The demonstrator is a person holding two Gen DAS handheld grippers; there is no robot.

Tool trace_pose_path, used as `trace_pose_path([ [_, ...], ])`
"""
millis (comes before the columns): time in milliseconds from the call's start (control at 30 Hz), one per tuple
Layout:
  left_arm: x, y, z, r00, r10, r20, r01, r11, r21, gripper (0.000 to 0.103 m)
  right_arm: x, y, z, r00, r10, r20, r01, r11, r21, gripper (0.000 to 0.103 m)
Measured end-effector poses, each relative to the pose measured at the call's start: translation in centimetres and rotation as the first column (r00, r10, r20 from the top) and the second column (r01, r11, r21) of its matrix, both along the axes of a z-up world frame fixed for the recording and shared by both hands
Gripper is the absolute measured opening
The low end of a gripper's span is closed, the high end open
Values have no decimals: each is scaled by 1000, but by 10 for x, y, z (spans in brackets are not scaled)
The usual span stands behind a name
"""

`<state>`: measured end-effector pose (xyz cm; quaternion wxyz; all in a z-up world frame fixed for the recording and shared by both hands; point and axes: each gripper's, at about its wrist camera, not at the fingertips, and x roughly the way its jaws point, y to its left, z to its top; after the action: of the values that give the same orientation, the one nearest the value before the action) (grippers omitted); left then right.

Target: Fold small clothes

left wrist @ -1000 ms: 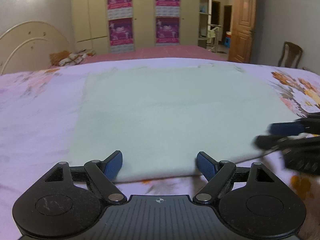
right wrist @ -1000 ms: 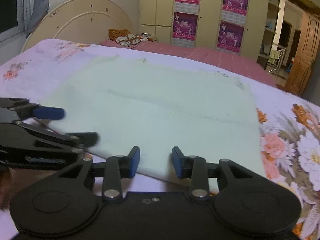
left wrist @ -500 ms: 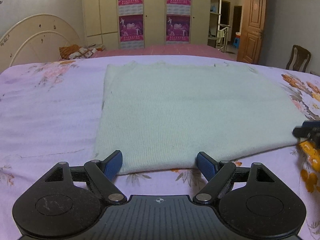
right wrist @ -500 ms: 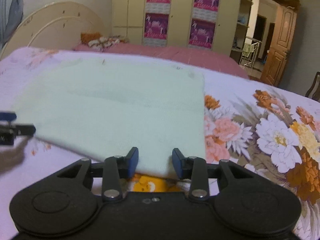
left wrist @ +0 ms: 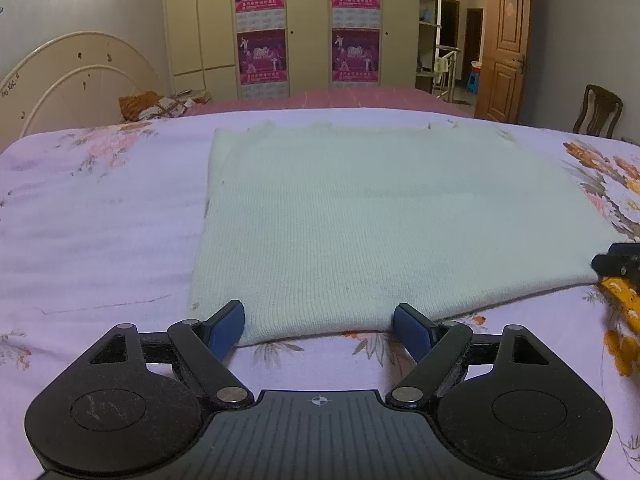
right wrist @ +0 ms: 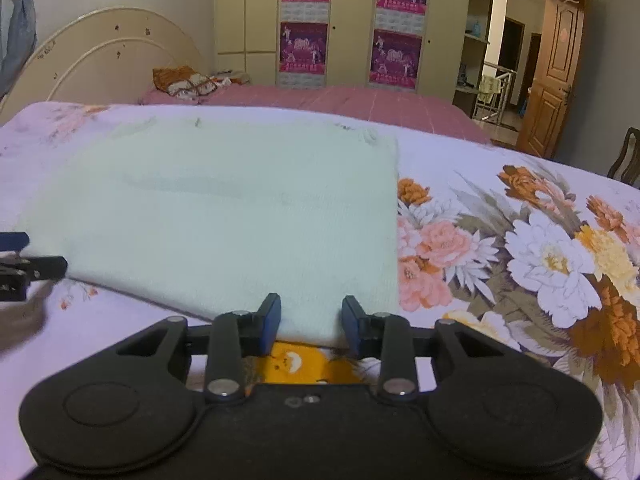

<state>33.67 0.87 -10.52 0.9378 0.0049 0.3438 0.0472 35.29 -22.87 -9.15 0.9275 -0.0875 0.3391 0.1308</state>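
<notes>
A bed (left wrist: 100,240) covered by a pale lilac flowered sheet (right wrist: 540,240) carries everything. A pale green knitted garment (left wrist: 380,220), folded into a flat rectangle, lies on it near the front edge.

The sweater (left wrist: 360,220) is pale mint green, plain ribbed knit. The sheet (left wrist: 100,220) is lilac, with orange, peach and white flowers at 3 o'clock. Both grippers, left (left wrist: 319,326) and right (right wrist: 311,320), are black with blue pads. The posters (left wrist: 260,20) are magenta; the wardrobe (left wrist: 200,32) is cream.
</notes>
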Motion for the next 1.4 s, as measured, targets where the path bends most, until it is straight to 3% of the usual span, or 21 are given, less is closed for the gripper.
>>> trace_pose_path([
  [367,-4,3,5,999,-24,-49,25,999,26,85,-1,-4,4,999,-5,-35,5,1000,4,34],
  [433,-15,10,9,999,10,-50,-11,1000,-15,85,-5,-9,14,999,-19,-28,20,999,40,34],
  [500,-29,25,12,997,74,-35,-78,988,-132,85,-12,-16,23,1000,-20,-16,21,997,80,34],
  [567,-44,44,9,988,153,6,-143,935,-325,85,-15,-19,27,1000,-16,-14,18,996,90,34],
  [633,-52,60,2,974,224,29,-180,848,-498,84,-16,-20,30,1000,-9,-17,11,994,112,33],
  [733,-47,76,-9,955,295,35,-204,738,-644,84,-14,-18,34,1000,3,-22,1,987,162,20],
  [833,-32,84,-17,934,354,51,-223,688,-691,84,-3,-12,39,999,17,-28,-10,974,224,11],
  [900,-19,87,-21,918,391,65,-229,656,-719,84,7,-5,41,999,25,-30,-17,968,250,11],
  [1033,8,86,-26,905,417,78,-237,649,-723,84,36,13,38,998,54,-40,-39,952,304,7],
  [1100,20,88,-30,900,429,79,-237,632,-738,73,53,22,32,997,64,-51,-44,947,319,6],
  [1167,31,97,-38,893,448,37,-263,588,-765,44,68,31,25,996,68,-64,-43,942,332,6],
  [1233,36,104,-45,879,476,14,-278,537,-797,32,82,40,18,995,68,-78,-37,937,349,6],
  [1300,42,107,-52,872,489,-2,-287,509,-811,20,94,47,14,994,68,-84,-34,931,363,6],
  [1333,44,108,-55,871,492,-6,-287,498,-819,9,97,50,12,994,67,-82,-33,930,366,6],
  [1400,45,106,-58,866,501,-6,-282,477,-832,8,104,55,12,995,69,-78,-35,926,377,6],
])
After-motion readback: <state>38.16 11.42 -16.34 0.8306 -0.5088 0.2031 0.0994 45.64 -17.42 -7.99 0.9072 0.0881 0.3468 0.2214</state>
